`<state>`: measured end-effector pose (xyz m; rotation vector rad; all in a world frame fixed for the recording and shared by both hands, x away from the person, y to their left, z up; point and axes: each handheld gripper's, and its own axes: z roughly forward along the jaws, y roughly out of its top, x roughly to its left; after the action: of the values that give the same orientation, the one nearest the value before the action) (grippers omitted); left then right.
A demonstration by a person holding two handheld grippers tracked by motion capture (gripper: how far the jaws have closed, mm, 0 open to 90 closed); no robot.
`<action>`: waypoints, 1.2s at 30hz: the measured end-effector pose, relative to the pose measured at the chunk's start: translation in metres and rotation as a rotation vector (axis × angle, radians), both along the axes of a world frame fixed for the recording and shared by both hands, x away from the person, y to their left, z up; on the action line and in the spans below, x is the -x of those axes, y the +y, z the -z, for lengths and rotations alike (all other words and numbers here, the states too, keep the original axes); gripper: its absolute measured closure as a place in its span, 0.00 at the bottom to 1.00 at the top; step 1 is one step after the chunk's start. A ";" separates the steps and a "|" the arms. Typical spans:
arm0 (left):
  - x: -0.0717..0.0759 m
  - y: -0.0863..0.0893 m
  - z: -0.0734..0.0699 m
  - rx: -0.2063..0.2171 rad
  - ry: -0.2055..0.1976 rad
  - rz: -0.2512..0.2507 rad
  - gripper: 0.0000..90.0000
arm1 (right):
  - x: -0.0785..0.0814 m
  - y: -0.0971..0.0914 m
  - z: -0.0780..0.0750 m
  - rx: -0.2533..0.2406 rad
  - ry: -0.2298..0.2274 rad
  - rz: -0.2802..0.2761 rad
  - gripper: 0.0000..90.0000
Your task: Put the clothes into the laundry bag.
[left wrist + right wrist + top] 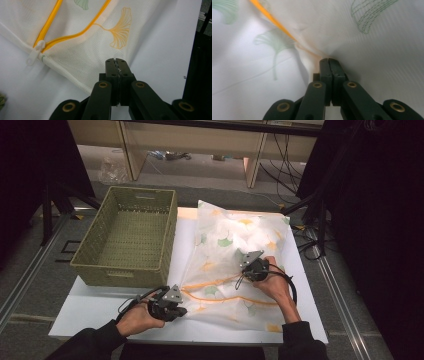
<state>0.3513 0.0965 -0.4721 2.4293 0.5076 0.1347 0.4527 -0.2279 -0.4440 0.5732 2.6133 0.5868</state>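
On the white counter point(100, 312), beside an empty green wicker basket point(127, 237), lay a white mesh laundry bag point(235, 265) printed with ginkgo leaves and edged by an orange zipper point(48, 23). The left gripper point(117, 62) had its jaws fully closed on the bag's near hem, seemingly to pin that corner taut beside the white zipper pull point(35, 52). The right gripper point(329, 61) had its jaws closed, pinching a fold of mesh near the zipper line, likely to hold the fabric steady for zipping. No brand, label or writing was legible.
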 end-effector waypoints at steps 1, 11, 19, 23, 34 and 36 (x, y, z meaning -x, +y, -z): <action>0.000 0.001 0.000 0.001 -0.002 -0.005 0.99 | 0.005 -0.002 -0.003 -0.016 0.014 0.013 1.00; 0.004 0.000 0.002 0.022 0.008 -0.018 0.99 | 0.042 0.001 -0.014 -0.051 0.076 -0.087 1.00; 0.005 0.000 0.002 0.028 0.011 -0.020 0.99 | 0.055 -0.006 -0.017 -0.126 0.086 -0.108 1.00; 0.007 -0.001 0.002 0.051 0.016 -0.036 0.99 | 0.065 -0.008 -0.019 -0.160 0.110 -0.128 1.00; 0.005 0.001 -0.001 0.002 0.006 0.015 0.99 | 0.074 -0.005 0.003 -0.070 0.183 -0.153 1.00; 0.007 0.000 0.001 0.040 0.018 -0.019 0.99 | 0.073 -0.006 0.001 -0.071 0.174 -0.172 1.00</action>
<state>0.3443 0.0961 -0.4736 2.3890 0.5361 0.1094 0.3798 -0.2337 -0.4449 0.4412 2.8360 0.7144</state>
